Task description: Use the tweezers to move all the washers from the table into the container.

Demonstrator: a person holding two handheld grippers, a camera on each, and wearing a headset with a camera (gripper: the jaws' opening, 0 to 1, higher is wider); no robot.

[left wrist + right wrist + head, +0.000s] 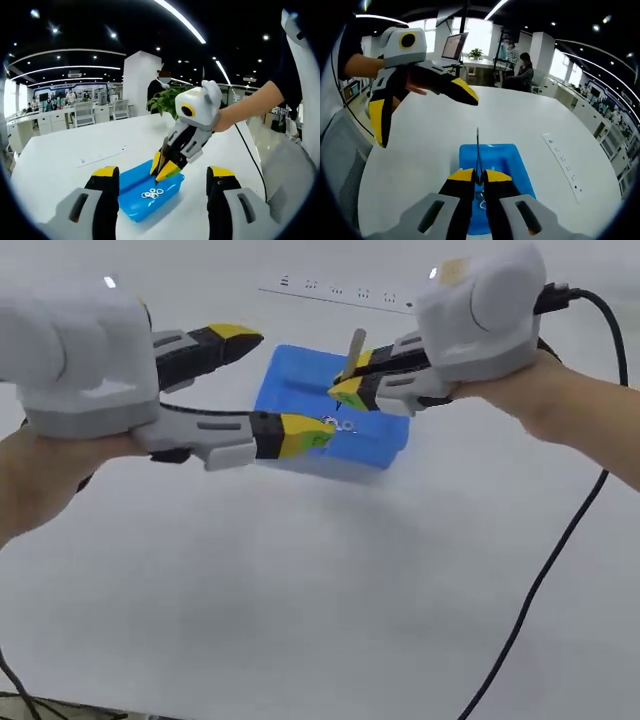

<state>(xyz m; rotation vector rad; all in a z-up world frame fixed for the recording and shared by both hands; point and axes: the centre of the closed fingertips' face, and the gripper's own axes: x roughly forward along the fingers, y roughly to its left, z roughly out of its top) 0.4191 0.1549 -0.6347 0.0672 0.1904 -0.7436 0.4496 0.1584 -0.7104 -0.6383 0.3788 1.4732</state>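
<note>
A blue container point(300, 390) lies on the white table; several washers point(152, 193) rest inside it. My right gripper point(347, 392) hovers over the container, shut on the tweezers point(356, 345), whose thin points point(477, 145) reach out over the blue container point(500, 157). My left gripper point(275, 385) is open beside and above the container's left side, nothing between its jaws. In the left gripper view my open left gripper point(163, 173) frames the container point(130, 202) and the right gripper point(166, 167) above it. The left gripper point(427, 120) hangs open beyond the container in the right gripper view.
A white power strip point(340, 292) lies behind the container, also at the right point(562, 162). A black cable point(560, 540) runs from the right gripper down across the table. The white table point(300, 600) stretches toward me. Desks, chairs and people stand in the room beyond.
</note>
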